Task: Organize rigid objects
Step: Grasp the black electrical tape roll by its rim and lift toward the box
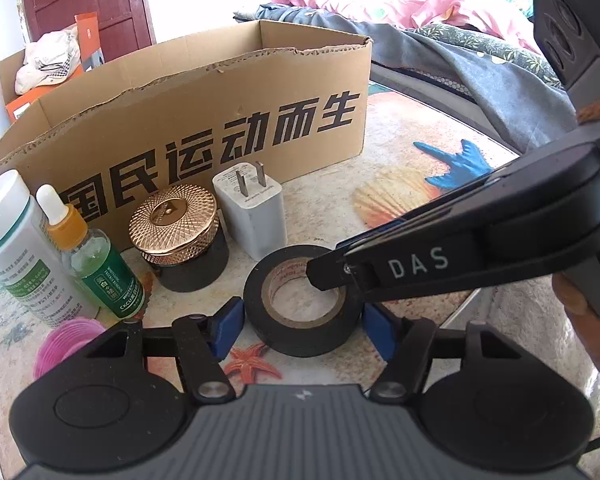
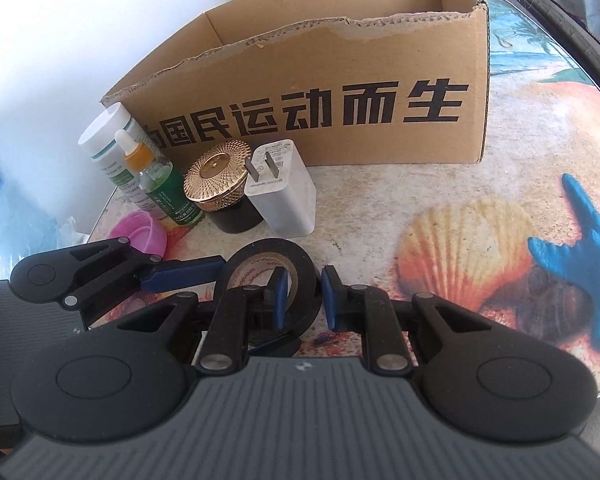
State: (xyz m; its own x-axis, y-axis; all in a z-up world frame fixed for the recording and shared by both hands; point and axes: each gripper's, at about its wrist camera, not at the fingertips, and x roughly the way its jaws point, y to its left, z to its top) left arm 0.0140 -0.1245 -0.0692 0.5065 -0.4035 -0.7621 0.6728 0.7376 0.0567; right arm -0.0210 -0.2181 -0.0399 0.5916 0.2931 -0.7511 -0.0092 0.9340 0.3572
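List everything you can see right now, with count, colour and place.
cardboard box: one, brown with black lettering, open-topped, at the back of the table
tape roll: one, black, flat on the table in front of the box
charger plug: one, white, prongs up, behind the tape roll
jar: one, black with gold lid, left of the charger plug
dropper bottle: one, green with orange collar, left of the jar
tube: one, white and green, far left
pink cup: one, near the left edge
table cover: one, seashell print
left gripper: one, black with blue pads, open astride the tape roll
right gripper: one, black with blue pads, shut on the tape roll's wall
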